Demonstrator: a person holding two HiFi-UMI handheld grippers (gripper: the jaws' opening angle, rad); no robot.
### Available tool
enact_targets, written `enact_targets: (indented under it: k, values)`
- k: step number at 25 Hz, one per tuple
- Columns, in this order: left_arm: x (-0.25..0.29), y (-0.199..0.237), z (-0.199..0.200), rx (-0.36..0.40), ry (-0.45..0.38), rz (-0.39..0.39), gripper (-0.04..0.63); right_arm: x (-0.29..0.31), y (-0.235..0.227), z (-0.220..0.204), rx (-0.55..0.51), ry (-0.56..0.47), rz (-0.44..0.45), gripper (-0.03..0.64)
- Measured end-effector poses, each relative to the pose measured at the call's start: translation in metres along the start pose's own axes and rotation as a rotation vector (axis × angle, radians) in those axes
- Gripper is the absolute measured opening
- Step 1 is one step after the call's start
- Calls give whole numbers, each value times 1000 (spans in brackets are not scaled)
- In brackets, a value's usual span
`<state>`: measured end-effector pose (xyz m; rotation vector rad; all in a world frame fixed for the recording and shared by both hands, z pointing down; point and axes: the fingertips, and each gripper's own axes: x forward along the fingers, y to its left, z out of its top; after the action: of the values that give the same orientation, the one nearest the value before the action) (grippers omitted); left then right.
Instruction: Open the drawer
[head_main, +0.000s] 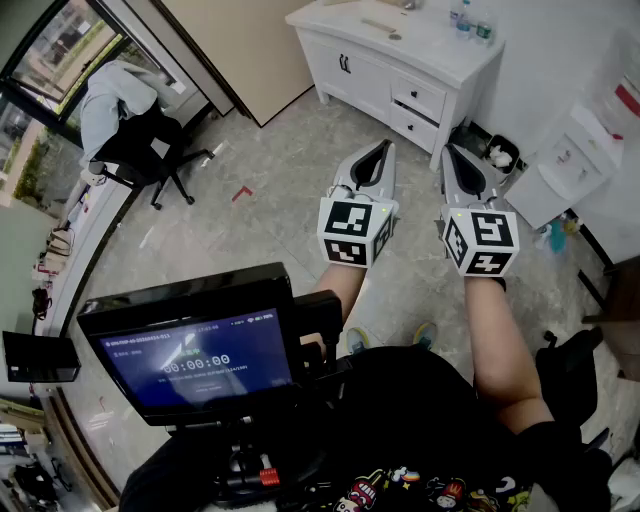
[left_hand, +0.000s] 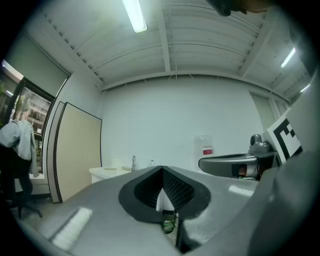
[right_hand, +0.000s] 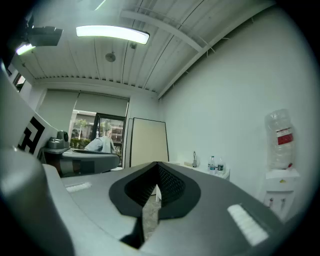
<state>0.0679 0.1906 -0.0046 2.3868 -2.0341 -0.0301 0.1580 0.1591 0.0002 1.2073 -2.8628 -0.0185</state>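
A: Where's the drawer (head_main: 408, 90)?
B: On the far side of the room, in the right part of the white cabinet (head_main: 440, 52). It is shut, with a second drawer (head_main: 409, 127) just under it. Both tools are well short of it, held up over the floor (head_main: 270, 170)

A: And the tools themselves?
B: The left gripper (head_main: 384, 150) has its tips pressed together on nothing. The right gripper (head_main: 450, 152) is the same, closed and empty

A: So what could go wrong?
B: Arriving with the tips closed, I'd say. They'd bump the handle (head_main: 421, 98) instead of going round it, or slide off the drawer front. The handle looks small and dark from here, so a grip too near the tips may slip on the pull. Taking the lower drawer by mistake is possible too, since the two sit so close

A: Anything in the way?
B: A bin (head_main: 497, 152) stands just right of the cabinet, near the drawers, and a wide step could clip it
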Motion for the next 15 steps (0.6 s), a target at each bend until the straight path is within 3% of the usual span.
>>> enact_targets:
  k: [8,15]
  values:
    - [6,-5,-7,10,6,1,2,-2,-10,-7,4,-8,-2,24]
    - [36,-20,-19,6,34,8,2,3,-45,-19,19,9,0,25]
